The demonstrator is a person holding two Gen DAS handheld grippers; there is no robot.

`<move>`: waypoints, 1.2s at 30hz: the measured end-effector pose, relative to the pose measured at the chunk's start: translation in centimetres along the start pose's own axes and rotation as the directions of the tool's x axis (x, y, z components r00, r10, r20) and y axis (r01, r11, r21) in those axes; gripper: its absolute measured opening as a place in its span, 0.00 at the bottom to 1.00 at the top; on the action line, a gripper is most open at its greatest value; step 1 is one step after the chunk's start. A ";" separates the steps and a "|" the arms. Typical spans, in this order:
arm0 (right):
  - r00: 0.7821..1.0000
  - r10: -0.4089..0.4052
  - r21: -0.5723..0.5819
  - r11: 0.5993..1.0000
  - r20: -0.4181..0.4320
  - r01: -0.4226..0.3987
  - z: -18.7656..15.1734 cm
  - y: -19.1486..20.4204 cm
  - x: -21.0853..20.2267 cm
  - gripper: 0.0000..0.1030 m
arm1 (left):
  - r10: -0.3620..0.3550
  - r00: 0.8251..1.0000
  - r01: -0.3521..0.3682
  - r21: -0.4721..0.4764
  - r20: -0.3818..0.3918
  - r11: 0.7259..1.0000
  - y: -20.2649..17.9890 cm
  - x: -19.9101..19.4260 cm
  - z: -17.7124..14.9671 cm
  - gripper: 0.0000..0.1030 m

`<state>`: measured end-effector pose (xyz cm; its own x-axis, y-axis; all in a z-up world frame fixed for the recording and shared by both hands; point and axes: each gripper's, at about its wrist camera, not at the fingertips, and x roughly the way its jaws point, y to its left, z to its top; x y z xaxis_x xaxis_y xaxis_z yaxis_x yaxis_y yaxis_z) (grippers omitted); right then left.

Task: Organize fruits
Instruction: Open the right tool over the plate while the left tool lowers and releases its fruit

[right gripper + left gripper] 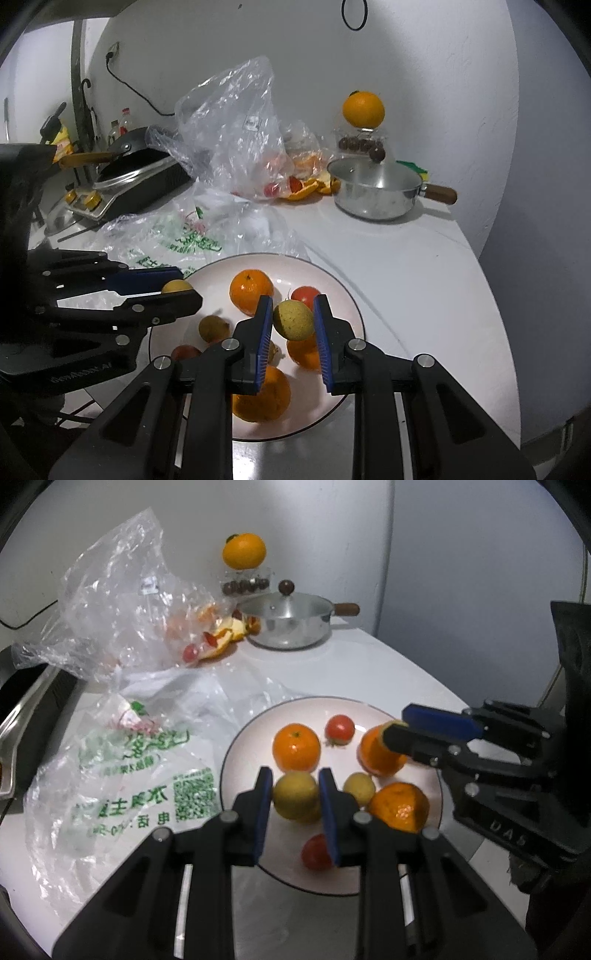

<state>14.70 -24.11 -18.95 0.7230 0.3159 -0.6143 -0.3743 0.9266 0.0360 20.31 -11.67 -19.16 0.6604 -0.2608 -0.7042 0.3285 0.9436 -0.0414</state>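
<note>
Fruit in both grippers: left gripper (295, 795) clamped on a yellow fruit (296, 800), right gripper (293, 319) clamped on a yellow-green fruit (293, 319), both above the plate (240, 738) just beyond the fingertips. Round, light, smooth skin, probably slippery and bruisable; pads across the widest middle look right.

A white counter (406, 266) holds a round plate (343, 295) near its front edge. Crinkly plastic bags (122, 768) lie beside the plate. A silver pot (290, 622) and orange peels (225, 631) sit at the back.
</note>
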 end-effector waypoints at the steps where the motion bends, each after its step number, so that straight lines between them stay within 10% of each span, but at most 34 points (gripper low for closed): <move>1: 1.000 0.005 0.000 1.000 -0.005 -0.005 -0.1 0.0 0.2 0.23 | 0.002 1.000 -0.002 -0.002 -0.002 1.000 0.0 0.2 0.0 0.25; 31: 0.998 0.044 -0.002 0.999 -0.042 -0.045 0.9 0.2 3.5 0.23 | 0.010 1.000 -0.011 -0.034 -0.026 0.999 1.6 2.0 0.9 0.33; 36: 0.999 0.033 -0.009 0.999 -0.031 -0.033 1.2 1.1 2.9 0.23 | 0.013 1.000 -0.012 -0.053 0.023 0.999 2.2 0.2 0.8 0.53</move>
<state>17.16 -21.95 -19.74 0.6919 0.3396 -0.6372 -0.4032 0.9138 0.0491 21.71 -9.78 -18.84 0.6798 -0.2526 -0.6885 0.2840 0.9562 -0.0705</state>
